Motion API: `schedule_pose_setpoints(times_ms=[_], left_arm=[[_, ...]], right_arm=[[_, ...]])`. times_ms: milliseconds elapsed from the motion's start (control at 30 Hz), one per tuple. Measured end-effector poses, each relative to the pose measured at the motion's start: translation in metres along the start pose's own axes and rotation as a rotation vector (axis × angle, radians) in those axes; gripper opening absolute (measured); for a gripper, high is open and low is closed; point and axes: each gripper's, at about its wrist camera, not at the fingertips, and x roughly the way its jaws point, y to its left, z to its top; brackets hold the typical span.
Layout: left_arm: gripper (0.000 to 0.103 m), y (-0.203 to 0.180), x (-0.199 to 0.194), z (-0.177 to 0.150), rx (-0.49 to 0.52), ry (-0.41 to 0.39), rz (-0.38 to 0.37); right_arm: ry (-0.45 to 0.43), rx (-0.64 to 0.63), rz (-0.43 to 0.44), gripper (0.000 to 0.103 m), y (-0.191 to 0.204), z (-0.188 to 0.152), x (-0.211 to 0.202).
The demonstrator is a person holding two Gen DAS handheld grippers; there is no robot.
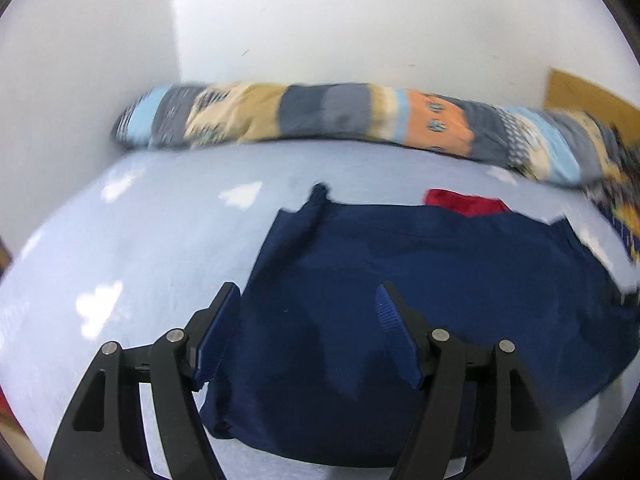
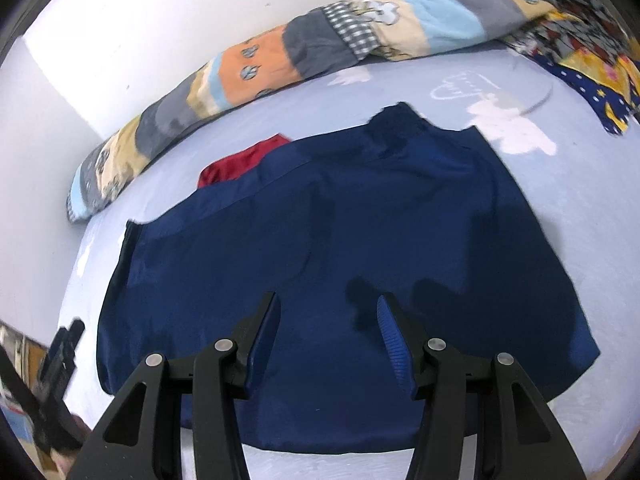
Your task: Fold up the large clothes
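White walls are standing behind a pale blue bedsheet (image 2: 280,88) with white cloud prints, and I am hovering both tongs over it. Spread flat just ahead of and beneath both tools is lying the navy garment (image 2: 360,220), partly folded I judge, with a red piece (image 2: 244,160) peeking out beyond its far edge. My left gripper (image 1: 308,332) is standing open with nothing between its pads; my right gripper (image 2: 328,340) is likewise gaping and empty.

I am worrying that a pinch here in mid-panel is going to catch only the top layer, dragging it askew, or is going to snag the sheet too. The slick-looking cloth may also be sliding out of the pads.

Counting: one navy garment, one red piece, one patchwork roll (image 2: 320,44) along the wall, two tongs, and one dark patterned cloth (image 2: 592,72) far right.
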Motion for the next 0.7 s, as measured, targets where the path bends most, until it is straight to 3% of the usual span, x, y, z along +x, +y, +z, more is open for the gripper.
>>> schedule_pose_setpoints(times_ms=[167, 300, 367, 700], left_arm=[[0.069, 0.023, 0.017, -0.004, -0.113, 0.084, 0.008], [0.069, 0.028, 0.015, -0.003, -0.131, 0.071, 0.023], [0.069, 0.028, 0.014, -0.003, -0.132, 0.066, 0.021], [0.069, 0.030, 0.007, 0.001, -0.125, 0.038, 0.022]], right_arm=[[0.077, 0.035, 0.024, 0.055, -0.002, -0.007, 0.017], [0.140, 0.097, -0.057, 0.055, -0.021, -0.010, 0.029], [0.167, 0.148, -0.058, 0.055, -0.033, -0.012, 0.033], [0.117, 0.189, -0.021, 0.055, -0.043, -0.014, 0.020]])
